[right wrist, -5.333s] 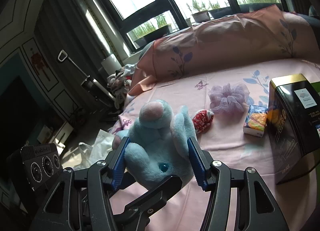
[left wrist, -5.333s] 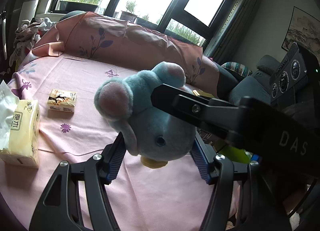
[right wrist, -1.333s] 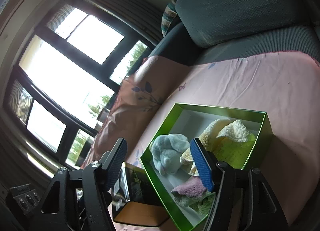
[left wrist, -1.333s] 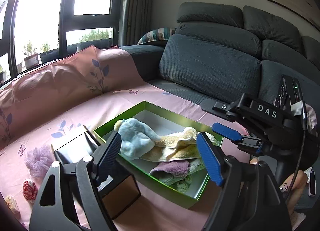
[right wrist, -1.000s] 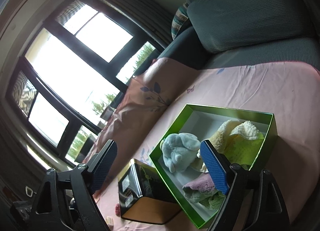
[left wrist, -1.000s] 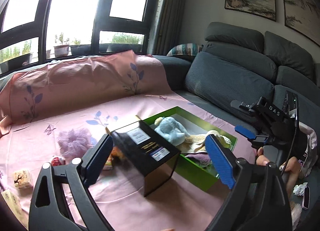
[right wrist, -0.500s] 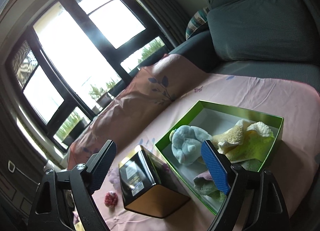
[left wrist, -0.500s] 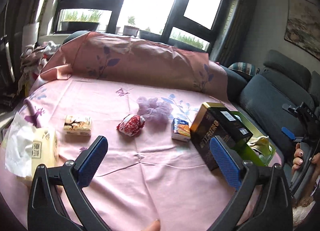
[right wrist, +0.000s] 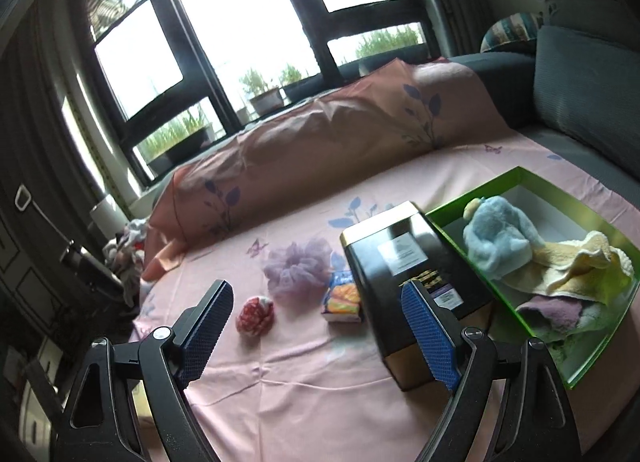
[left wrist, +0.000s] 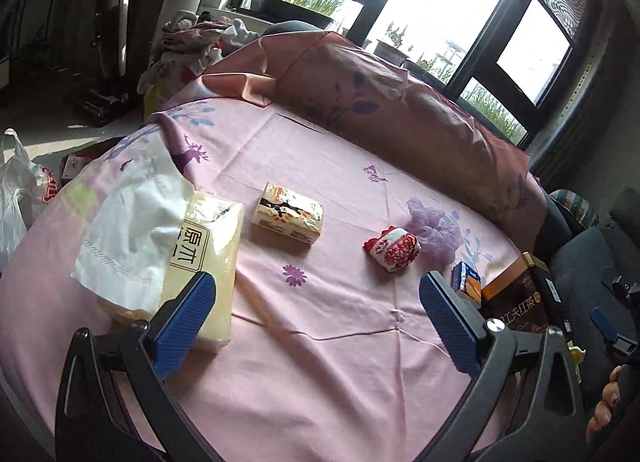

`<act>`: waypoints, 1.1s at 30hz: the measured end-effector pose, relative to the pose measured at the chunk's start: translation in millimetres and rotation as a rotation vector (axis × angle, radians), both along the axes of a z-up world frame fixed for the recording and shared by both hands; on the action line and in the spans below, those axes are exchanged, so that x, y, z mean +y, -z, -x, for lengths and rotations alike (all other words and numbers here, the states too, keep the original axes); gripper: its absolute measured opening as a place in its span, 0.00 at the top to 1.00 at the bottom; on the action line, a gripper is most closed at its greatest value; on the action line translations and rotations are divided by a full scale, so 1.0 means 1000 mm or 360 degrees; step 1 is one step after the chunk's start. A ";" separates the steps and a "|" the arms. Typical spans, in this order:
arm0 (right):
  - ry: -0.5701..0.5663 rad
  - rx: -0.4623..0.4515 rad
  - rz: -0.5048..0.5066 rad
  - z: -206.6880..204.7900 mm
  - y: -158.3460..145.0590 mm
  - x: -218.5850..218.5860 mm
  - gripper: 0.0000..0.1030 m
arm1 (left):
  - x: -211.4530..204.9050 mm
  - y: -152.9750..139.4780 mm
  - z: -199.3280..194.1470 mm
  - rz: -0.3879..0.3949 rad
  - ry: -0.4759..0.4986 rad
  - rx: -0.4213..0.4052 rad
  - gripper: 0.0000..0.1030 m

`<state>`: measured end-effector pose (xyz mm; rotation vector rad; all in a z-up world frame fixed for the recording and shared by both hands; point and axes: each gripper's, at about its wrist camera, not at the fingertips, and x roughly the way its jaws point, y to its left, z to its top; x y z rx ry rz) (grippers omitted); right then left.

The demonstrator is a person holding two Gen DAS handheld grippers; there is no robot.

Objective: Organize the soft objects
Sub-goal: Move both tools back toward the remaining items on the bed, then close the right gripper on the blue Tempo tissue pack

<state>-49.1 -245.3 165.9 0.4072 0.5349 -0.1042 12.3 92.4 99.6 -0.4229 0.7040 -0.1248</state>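
The blue plush mouse (right wrist: pixel 498 238) lies in the green box (right wrist: pixel 532 181) with yellow and purple towels (right wrist: pixel 576 266). A purple mesh puff (right wrist: pixel 298 266) and a red-and-white rolled cloth (right wrist: pixel 256 316) lie on the pink sheet; both also show in the left wrist view, the puff (left wrist: pixel 436 229) and the cloth (left wrist: pixel 394 250). My left gripper (left wrist: pixel 316 322) is open and empty above the sheet, near the big tissue pack (left wrist: pixel 204 262). My right gripper (right wrist: pixel 316 330) is open and empty, above the cloth and the black tin (right wrist: pixel 416 286).
A small tissue pack (left wrist: pixel 288 217) lies mid-sheet. A small blue-orange packet (right wrist: pixel 344 298) lies beside the black tin, which stands against the green box. A pink pillow (right wrist: pixel 320 133) lines the far edge. A grey sofa (right wrist: pixel 588 93) is at right. Clothes (left wrist: pixel 188 45) are piled beyond the bed.
Both grippers have swung left, away from the green box. The left view now faces the tissue packs and the cloth; the right view now takes in the puff, cloth and tin.
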 end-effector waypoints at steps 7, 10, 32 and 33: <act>-0.0084 0.0427 0.0135 -0.070 0.052 0.049 0.38 | 0.012 0.006 -0.006 0.0010 -0.0078 0.0080 0.02; 0.0025 0.0620 0.0273 -0.107 0.075 0.055 0.42 | 0.011 0.006 -0.006 0.0005 -0.0061 0.0087 0.02; 0.0094 0.0955 0.1100 -0.181 0.131 0.083 0.72 | 0.009 0.007 -0.011 -0.0022 -0.0001 0.0114 0.02; 0.0054 0.0933 0.1059 -0.176 0.128 0.083 0.72 | 0.009 0.007 -0.011 -0.0018 0.0001 0.0115 0.02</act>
